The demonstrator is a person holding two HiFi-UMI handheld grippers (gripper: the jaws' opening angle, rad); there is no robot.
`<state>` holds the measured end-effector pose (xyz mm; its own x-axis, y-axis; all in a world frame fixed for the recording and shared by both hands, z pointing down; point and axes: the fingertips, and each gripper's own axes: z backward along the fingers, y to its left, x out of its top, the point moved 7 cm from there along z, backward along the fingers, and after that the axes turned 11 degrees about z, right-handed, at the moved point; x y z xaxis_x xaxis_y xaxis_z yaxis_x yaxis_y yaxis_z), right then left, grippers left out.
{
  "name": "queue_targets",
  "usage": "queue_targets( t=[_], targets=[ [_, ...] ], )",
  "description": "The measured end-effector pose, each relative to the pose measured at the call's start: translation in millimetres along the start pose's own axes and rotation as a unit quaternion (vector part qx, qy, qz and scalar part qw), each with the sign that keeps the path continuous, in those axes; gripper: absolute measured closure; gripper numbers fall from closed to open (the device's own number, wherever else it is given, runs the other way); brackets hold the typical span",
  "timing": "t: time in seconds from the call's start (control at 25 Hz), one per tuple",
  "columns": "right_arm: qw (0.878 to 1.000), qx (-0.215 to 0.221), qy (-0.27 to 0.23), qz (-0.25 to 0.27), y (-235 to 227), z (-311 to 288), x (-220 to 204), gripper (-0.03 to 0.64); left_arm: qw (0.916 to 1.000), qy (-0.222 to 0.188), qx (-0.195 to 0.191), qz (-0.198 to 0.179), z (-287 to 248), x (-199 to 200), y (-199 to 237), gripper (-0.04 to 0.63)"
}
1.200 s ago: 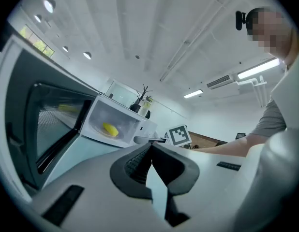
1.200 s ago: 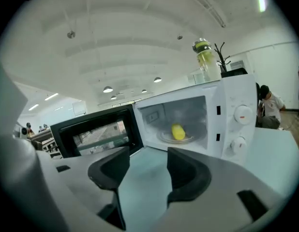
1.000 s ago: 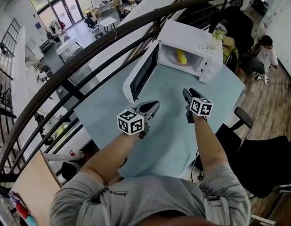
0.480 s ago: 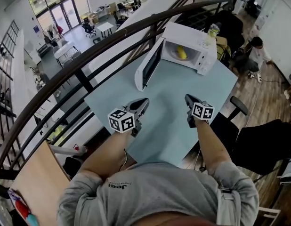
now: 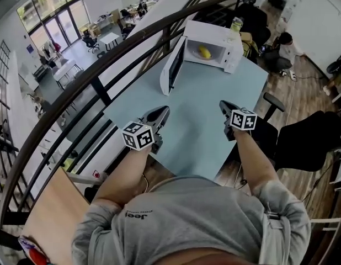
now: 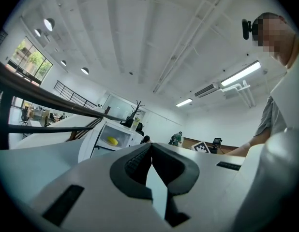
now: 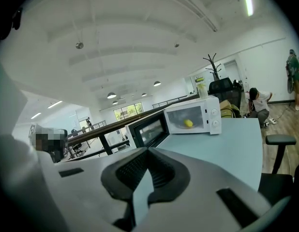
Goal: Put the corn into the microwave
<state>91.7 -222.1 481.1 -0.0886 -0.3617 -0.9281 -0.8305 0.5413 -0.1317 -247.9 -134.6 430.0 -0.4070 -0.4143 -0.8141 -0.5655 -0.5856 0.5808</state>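
Holding nothing, the left gripper (image 5: 161, 114) and the right gripper (image 5: 225, 106) hover side by side over the near part of a pale blue table (image 5: 203, 123), each with its jaws pressed together and empty. At the far end, the yellow corn (image 5: 204, 52) already lies inside the white microwave (image 5: 214, 31), well apart from both. Its door (image 5: 171, 68) stands open, and closing it looks like the only step left.

A pale blue table (image 5: 203, 131) stands beside a dark curved railing (image 5: 132, 41), with wooden floor (image 5: 304, 90) and a black chair (image 5: 308, 142) nearby.
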Motion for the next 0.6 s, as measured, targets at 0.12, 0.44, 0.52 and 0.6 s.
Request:
queue_targets(
  t=[0.12,0.44,0.52,0.6],
  targets=[
    [1.0,0.008,-0.002,0.005,22,19,2,0.598,1.0,0.002,-0.005,0.002,18,3,-6,0.577],
    [0.998,0.054,0.022,0.037,54,65,-6,0.598,0.9999,0.001,-0.011,0.013,38,4,-26,0.577],
    [0.997,0.068,0.016,0.03,58,74,-8,0.598,0.9999,-0.005,-0.005,0.008,44,4,-31,0.577],
    [0.996,0.08,0.007,0.028,59,81,-7,0.598,0.9999,-0.008,0.004,0.005,50,3,-36,0.577]
  ],
)
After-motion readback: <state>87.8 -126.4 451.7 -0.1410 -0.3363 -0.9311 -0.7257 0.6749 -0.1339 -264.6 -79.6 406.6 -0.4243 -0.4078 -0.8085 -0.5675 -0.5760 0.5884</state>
